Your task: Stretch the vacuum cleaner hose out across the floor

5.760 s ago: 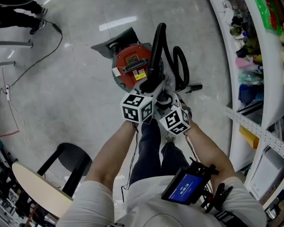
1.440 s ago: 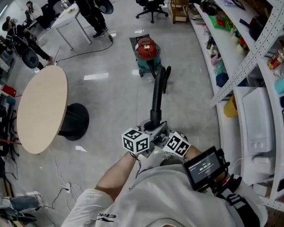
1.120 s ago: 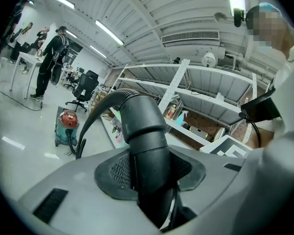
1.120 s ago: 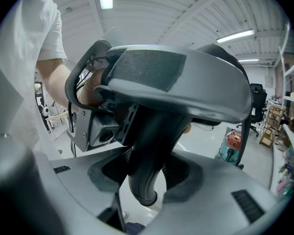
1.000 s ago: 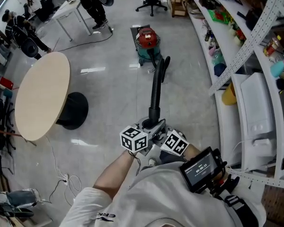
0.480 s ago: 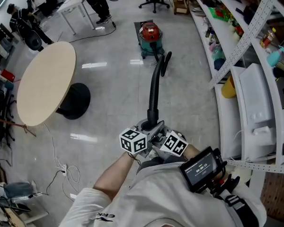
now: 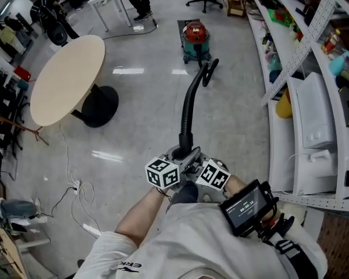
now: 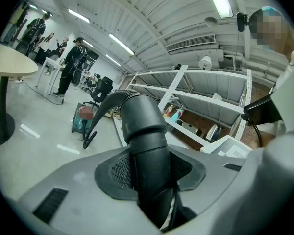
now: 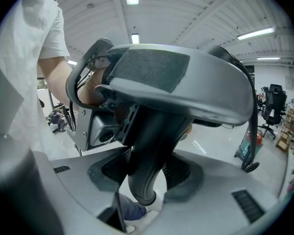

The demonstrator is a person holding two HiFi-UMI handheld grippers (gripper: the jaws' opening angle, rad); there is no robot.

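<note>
Black hose (image 7: 189, 106) stretches from the vacuum cleaner (image 7: 195, 39) to both grippers, side by side at its near end. The left gripper (image 8: 148, 180) has its jaws clamped on the hose's rigid end. The right gripper (image 9: 149, 180) pinches the same end between its pads.

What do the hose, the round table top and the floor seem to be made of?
hose: matte black, probably flexible plastic or rubber; it curves.
table top: pale beige, perhaps laminate or wood.
floor: glossy grey, maybe polished concrete; it mirrors lights.
</note>
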